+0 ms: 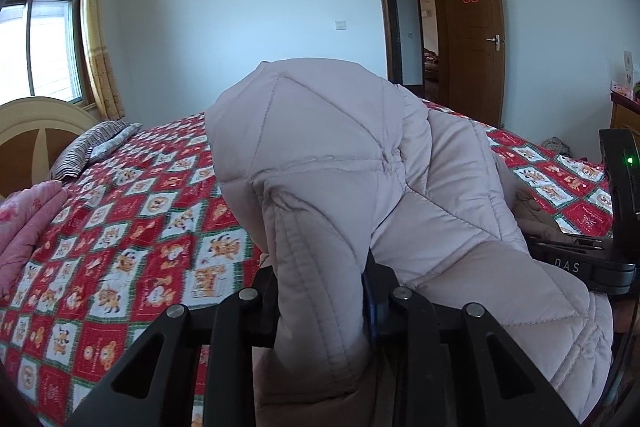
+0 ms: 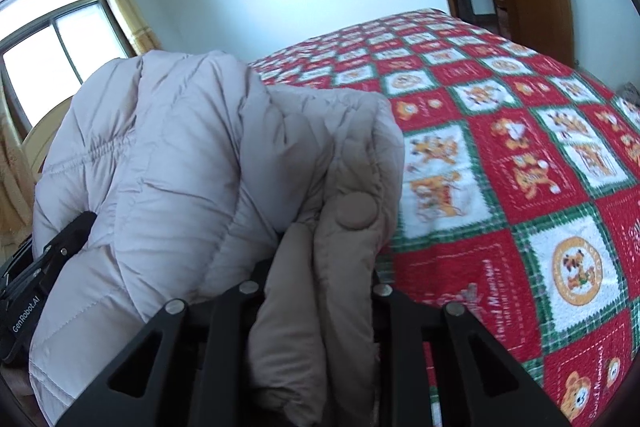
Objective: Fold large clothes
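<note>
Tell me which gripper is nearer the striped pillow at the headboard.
Left. The left gripper, clamping the jacket, has the striped pillow beyond it; the right gripper is on the far side.

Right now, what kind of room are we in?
Most likely a home bedroom: a bed with a red checked quilt, a striped pillow by a curved headboard, and a curtained window. A padded coat is lifted above the bed.

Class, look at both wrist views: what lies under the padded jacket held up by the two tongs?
Under the padded jacket spreads the red patterned bedspread. The jacket covers the part of the bed directly below it, so whatever lies there cannot be seen.
</note>
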`<control>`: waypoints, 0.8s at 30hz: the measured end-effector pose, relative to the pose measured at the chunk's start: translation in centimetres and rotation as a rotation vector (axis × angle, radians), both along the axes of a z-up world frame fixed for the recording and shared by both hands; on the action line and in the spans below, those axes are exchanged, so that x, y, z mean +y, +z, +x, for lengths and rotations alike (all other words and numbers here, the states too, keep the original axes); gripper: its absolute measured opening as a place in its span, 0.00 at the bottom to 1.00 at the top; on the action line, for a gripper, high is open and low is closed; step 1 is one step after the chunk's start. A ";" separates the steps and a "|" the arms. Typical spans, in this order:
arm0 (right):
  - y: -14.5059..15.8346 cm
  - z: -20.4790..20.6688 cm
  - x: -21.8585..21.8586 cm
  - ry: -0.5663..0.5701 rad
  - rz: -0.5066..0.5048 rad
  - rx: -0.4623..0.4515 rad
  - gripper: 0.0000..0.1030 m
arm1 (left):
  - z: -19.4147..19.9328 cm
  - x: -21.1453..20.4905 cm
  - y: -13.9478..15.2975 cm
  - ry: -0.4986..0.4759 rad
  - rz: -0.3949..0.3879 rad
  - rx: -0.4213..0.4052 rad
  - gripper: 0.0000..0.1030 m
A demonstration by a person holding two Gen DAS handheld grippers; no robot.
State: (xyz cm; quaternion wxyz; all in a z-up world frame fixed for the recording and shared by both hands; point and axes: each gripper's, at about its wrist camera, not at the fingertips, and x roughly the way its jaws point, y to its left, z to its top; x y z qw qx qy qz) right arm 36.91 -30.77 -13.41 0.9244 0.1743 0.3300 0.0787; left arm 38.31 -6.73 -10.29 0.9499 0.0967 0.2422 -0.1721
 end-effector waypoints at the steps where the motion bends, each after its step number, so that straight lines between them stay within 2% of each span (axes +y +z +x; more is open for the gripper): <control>1: 0.3 0.0 0.4 0.009 -0.001 -0.005 0.23 | -0.2 0.4 0.2 0.007 -0.003 -0.002 0.29; 15: 3.6 -0.1 9.2 0.166 -0.017 -0.061 0.20 | -3.1 9.9 3.2 0.143 -0.045 -0.067 0.27; 24: 4.4 0.8 14.1 0.258 -0.033 -0.071 0.20 | -4.0 15.2 3.5 0.234 -0.058 -0.076 0.26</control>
